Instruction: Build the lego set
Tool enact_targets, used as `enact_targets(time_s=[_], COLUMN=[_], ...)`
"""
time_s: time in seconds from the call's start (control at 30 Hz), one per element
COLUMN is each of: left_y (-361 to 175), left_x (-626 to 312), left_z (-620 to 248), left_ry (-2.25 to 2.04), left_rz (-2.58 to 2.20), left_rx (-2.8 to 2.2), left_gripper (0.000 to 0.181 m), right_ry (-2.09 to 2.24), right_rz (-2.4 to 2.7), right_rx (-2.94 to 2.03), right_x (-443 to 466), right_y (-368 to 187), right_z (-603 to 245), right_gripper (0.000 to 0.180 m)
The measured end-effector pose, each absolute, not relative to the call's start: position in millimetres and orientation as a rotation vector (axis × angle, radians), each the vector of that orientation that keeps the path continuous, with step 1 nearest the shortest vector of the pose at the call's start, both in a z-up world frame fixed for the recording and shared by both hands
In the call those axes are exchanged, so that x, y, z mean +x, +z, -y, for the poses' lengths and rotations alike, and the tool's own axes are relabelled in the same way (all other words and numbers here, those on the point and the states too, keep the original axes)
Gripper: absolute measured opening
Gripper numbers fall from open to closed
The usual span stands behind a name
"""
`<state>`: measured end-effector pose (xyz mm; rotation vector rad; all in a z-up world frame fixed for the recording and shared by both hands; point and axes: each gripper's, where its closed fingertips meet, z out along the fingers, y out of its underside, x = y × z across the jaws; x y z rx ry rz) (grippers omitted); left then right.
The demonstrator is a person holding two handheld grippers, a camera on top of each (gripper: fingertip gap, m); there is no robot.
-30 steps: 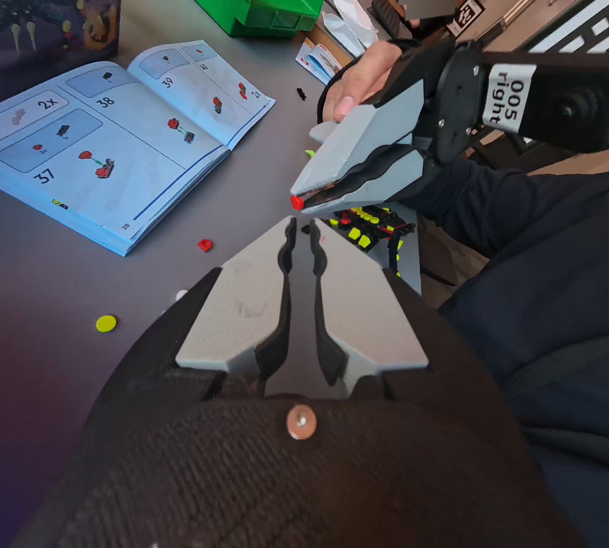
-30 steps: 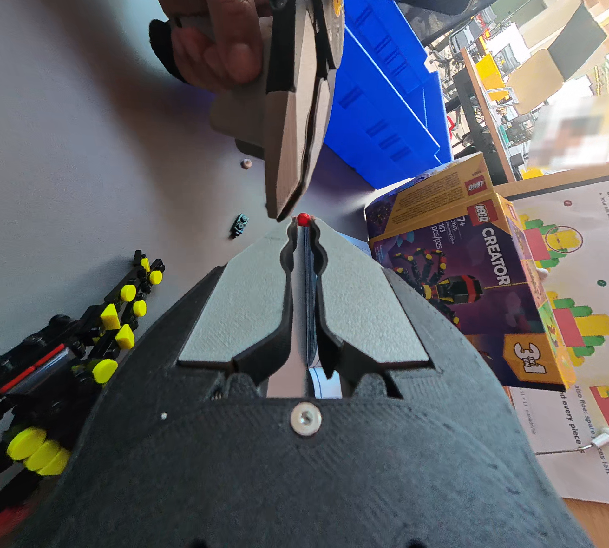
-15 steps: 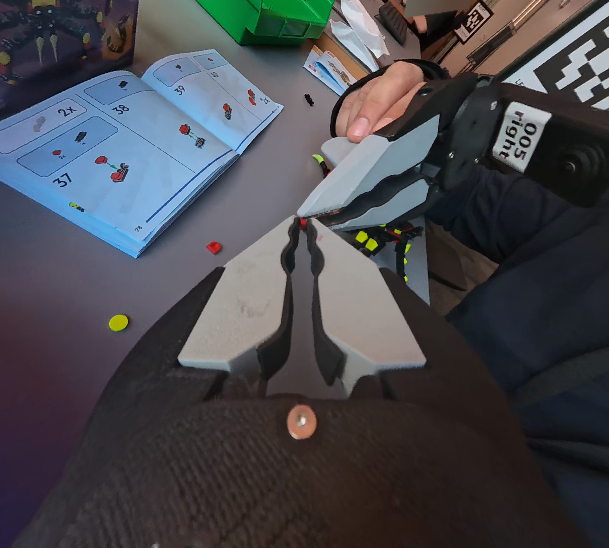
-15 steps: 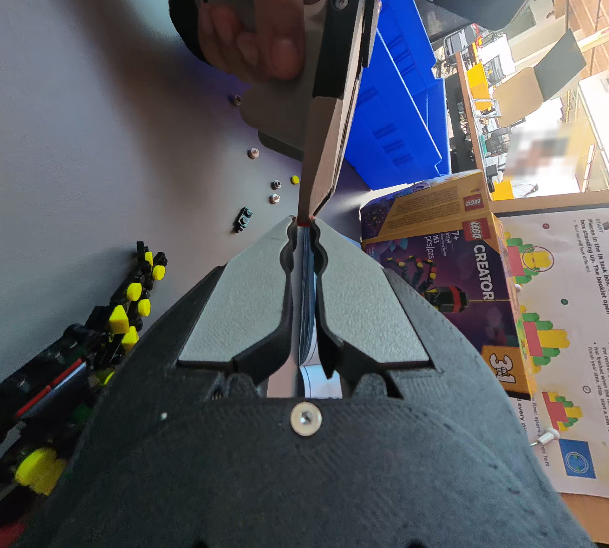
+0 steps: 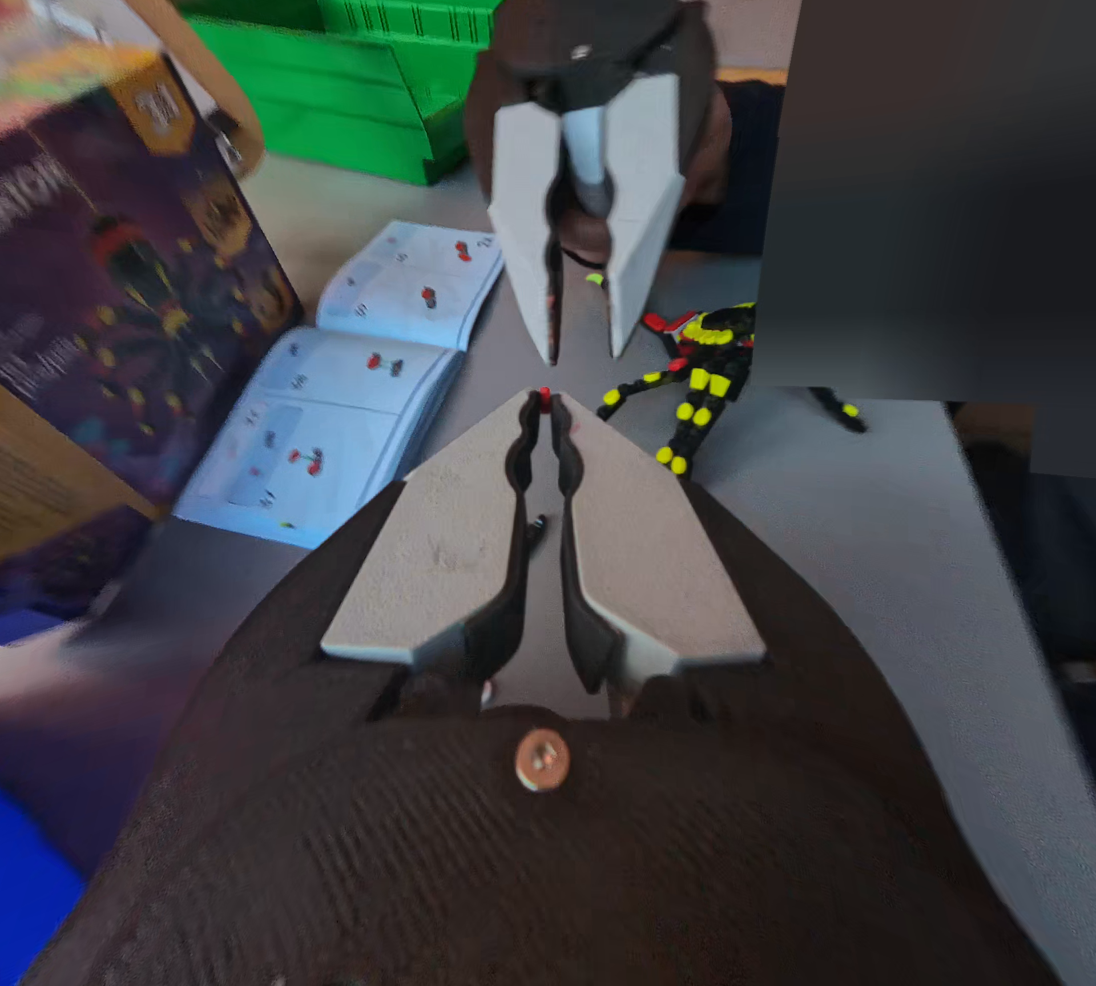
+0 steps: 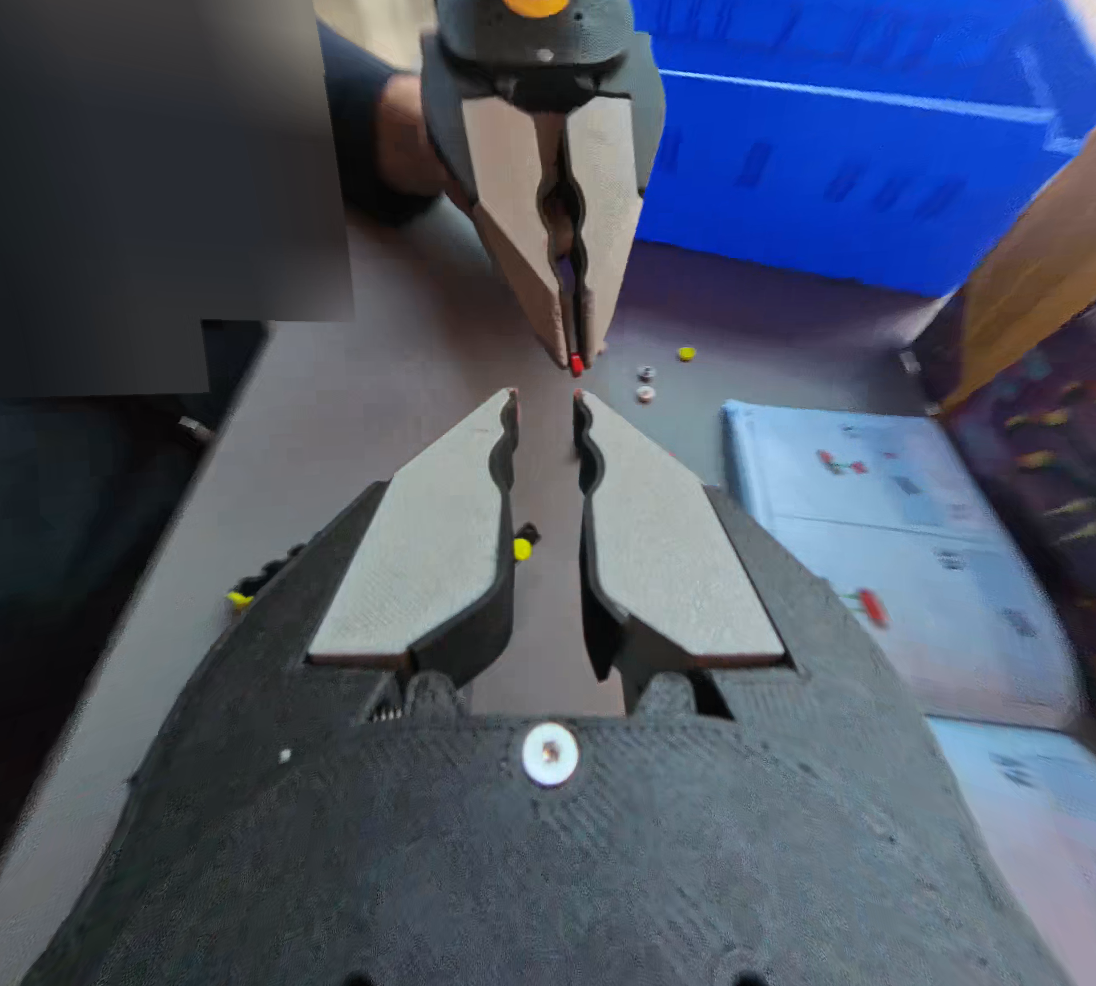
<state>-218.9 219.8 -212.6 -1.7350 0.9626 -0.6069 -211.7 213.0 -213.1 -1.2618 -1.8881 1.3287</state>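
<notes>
My left gripper [image 5: 543, 404] is shut on a tiny red lego piece [image 5: 544, 399] at its very tips, held above the grey table. My right gripper [image 6: 544, 394] is open and empty. The two point tip to tip, a small gap apart. In the right wrist view the left gripper [image 6: 573, 355] shows opposite with the red piece [image 6: 575, 365] sticking out of its tips. In the left wrist view the right gripper [image 5: 584, 355] shows opposite, jaws apart. The black and yellow spider model [image 5: 706, 364] lies on the table just right of the tips.
The open instruction booklet [image 5: 356, 394] lies left, with the purple set box [image 5: 118, 275] beside it and a green bin [image 5: 356, 68] behind. A blue bin [image 6: 830, 127] stands behind the left gripper. A yellow stud [image 6: 686, 353] and small round pieces [image 6: 644, 394] lie loose.
The red piece passed from my right gripper's tips into my left gripper's tips. The right gripper opened. Both grippers swung round and now face each other head-on.
</notes>
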Motion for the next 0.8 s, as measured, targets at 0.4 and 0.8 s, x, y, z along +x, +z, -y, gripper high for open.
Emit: enact_targets(time_s=[0.4,0.8], left_y=[-184,-191], left_x=[-192,-193], left_z=[-187,-193], left_ry=[-0.066,0.010], left_rz=[-1.306,-1.317], left_rx=[-1.066,-1.096], left_gripper=[0.001,0.002], right_ry=[1.989,1.947], right_rz=[1.797,1.817], right_rx=[-1.424,-1.443], right_x=[-204,-205], right_y=[-186,-192], right_z=[-188,-190], right_gripper=[0.018,0.007])
